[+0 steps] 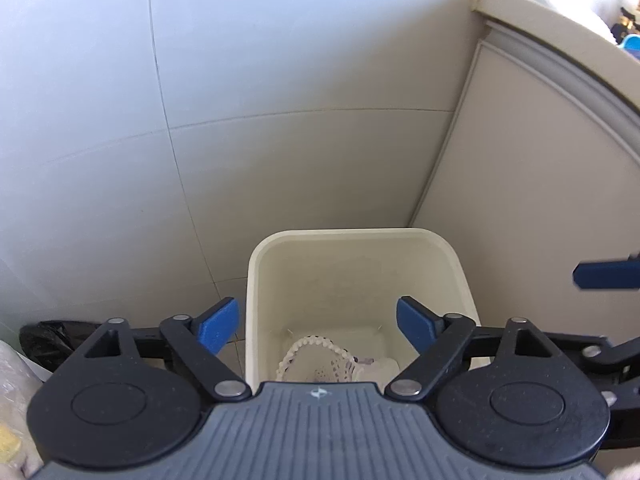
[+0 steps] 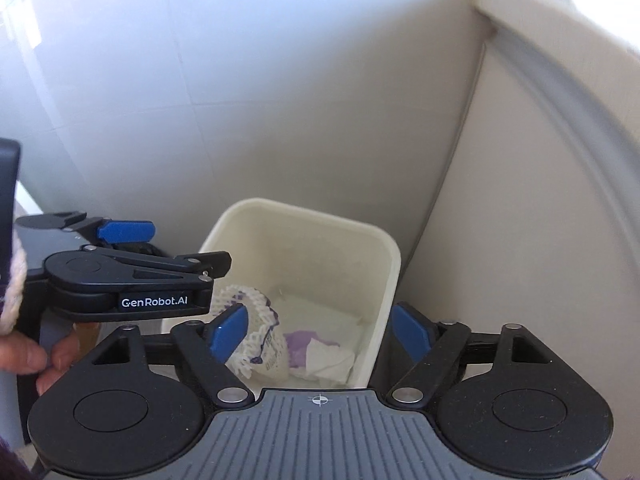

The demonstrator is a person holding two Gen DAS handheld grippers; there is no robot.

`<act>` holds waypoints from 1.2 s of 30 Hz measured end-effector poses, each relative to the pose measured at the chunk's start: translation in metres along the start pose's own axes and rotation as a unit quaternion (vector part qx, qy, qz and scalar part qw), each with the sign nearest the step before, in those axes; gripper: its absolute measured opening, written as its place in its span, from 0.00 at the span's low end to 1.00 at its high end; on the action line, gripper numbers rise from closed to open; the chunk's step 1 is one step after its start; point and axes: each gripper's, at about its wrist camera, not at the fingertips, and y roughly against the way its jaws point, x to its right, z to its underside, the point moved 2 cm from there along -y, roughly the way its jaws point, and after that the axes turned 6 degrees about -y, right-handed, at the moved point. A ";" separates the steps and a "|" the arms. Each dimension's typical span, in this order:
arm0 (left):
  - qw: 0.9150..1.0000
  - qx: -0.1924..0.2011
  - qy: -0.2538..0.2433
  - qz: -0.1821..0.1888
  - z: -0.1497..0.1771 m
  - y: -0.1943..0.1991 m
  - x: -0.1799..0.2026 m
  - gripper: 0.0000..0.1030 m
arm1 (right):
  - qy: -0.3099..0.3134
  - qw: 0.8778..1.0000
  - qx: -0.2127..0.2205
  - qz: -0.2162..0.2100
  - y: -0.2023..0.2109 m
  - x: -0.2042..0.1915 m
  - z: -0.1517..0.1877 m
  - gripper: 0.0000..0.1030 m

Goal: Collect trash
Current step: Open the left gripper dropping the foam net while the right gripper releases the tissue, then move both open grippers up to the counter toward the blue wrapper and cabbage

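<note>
Right wrist view looks down into a cream bin point(image 2: 384, 276) standing in the corner, and the trash already lies at its bottom, low in the middle of the frame: a white foam net point(image 2: 256, 332) of the kind wrapped round fruit, with crumpled white paper point(image 2: 332, 356) and a purple scrap point(image 2: 298, 340) beside it. From where I stand that suggests part of the collecting is done, since these pieces are inside the bin and nothing hangs over its rim. The right gripper point(image 2: 320, 330) hovers above the opening with its blue fingers spread wide and nothing between them. At the left of that frame the left gripper point(image 2: 132, 236) shows side-on, held by a hand point(image 2: 28, 356), beside the bin's near left rim. In the left wrist view the same bin point(image 1: 452, 256) sits at lower centre with the net point(image 1: 320, 364) at its bottom, and that gripper point(image 1: 320, 326) too stands wide and empty. A black bag point(image 1: 48, 340) lies at the lower left edge on the floor, against the tiled wall point(image 1: 280, 80); a pale cabinet panel point(image 1: 540, 200) fills the right. Whether more trash waits elsewhere I cannot tell; I would guess either another piece must be fetched, or the bin's contents moved to the bag.
</note>
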 end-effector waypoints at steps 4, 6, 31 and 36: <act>1.000 0.002 -0.019 -0.009 -0.008 0.021 0.002 0.90 | 0.047 0.999 0.014 0.012 0.033 -0.009 -0.008 0.82; 1.000 0.003 -0.029 -0.009 -0.014 0.026 0.005 0.92 | 0.071 0.997 0.027 0.022 0.051 -0.012 -0.015 0.83; 0.981 0.138 -0.112 0.076 -0.110 0.114 0.124 0.99 | -0.075 0.970 0.155 0.175 0.218 0.138 -0.063 0.94; 0.973 0.161 -0.132 0.100 -0.126 0.120 0.160 0.99 | -0.118 0.955 0.164 0.217 0.223 0.180 -0.061 0.94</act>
